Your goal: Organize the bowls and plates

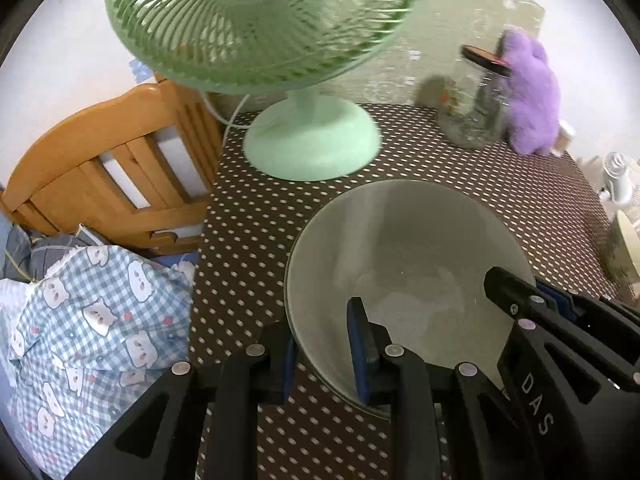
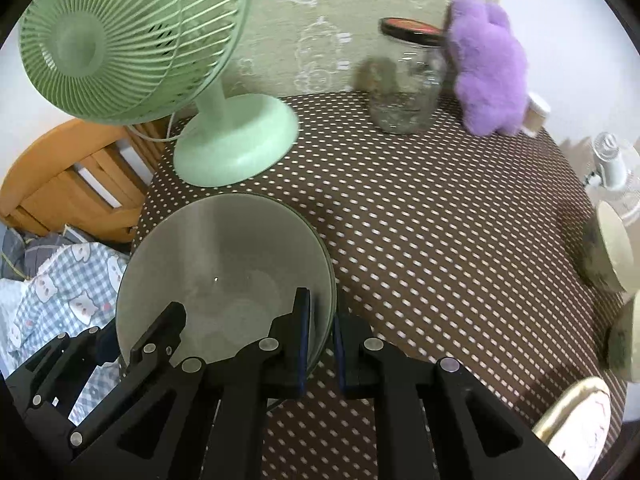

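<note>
On the desk [image 2: 440, 240] the fan [image 2: 236, 140] stands at the back left, the jar [image 2: 404, 88] and plush toy [image 2: 488, 68] at the back right. The bowl [image 2: 224, 260] sits in front of the fan. At the right edge are perhaps two more bowls [image 2: 612, 252].

A table [image 2: 440, 240] under a brown cloth with white dots carried a mint-green fan [image 2: 236, 144] at its far left corner, a lidded glass jar [image 2: 408, 92] and purple plush toy [image 2: 490, 68] along the far edge, two bowls [image 2: 608, 252] at the right edge and a plate [image 2: 576, 420] at the near right corner.
</note>
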A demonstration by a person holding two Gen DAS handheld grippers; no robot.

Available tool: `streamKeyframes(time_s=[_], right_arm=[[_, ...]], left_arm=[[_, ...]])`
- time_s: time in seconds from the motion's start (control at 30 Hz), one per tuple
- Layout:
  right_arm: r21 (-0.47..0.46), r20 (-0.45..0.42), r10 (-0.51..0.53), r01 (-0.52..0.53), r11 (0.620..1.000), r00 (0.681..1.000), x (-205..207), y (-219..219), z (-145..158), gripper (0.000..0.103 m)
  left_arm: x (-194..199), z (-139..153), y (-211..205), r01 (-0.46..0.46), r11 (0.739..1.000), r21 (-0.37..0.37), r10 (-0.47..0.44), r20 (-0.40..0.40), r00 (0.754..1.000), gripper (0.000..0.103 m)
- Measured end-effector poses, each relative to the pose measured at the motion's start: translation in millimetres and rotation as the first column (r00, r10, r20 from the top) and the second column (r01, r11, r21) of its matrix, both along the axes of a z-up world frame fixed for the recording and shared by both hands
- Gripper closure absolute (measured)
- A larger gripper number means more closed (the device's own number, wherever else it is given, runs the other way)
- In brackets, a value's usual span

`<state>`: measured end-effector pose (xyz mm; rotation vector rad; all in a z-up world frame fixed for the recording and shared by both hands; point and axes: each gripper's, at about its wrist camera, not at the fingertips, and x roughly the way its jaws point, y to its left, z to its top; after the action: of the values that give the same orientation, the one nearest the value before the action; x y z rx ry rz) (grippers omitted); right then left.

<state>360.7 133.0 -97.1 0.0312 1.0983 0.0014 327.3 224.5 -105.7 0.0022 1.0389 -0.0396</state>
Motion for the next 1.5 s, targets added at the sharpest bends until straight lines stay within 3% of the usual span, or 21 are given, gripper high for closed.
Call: streamKeyframes(time_s=[0.37, 0.7, 1.03, 1.5], right_arm=[[-0.007, 0.008, -0.037, 0.037, 0.999, 0.999, -67, -40, 20, 0.09], [0.029, 0.011, -0.041, 0.041, 0.999, 0.999, -129, -79, 29, 0.089], [0.016, -0.032, -0.014, 0.015, 1.0, 0.999, -176, -105, 20, 0.089], [0.011, -0.075, 0.013, -0.012, 1.0, 0.997, -203, -120, -3, 0.089]], left_arm=[[-51, 21, -36, 0.0, 0.999, -0.032, 0.0, -0.004, 1.0, 0.082], [-106, 29, -67, 0.0, 1.0, -0.019, 0.001, 0.011, 1.0, 0.082], [-153, 13, -89, -0.027, 0.998, -0.053, 0.024, -0.05, 0.998, 0.082], [-183, -4, -108, -0.041, 0.999, -0.007, 0.04, -0.057, 0.998, 0.082]])
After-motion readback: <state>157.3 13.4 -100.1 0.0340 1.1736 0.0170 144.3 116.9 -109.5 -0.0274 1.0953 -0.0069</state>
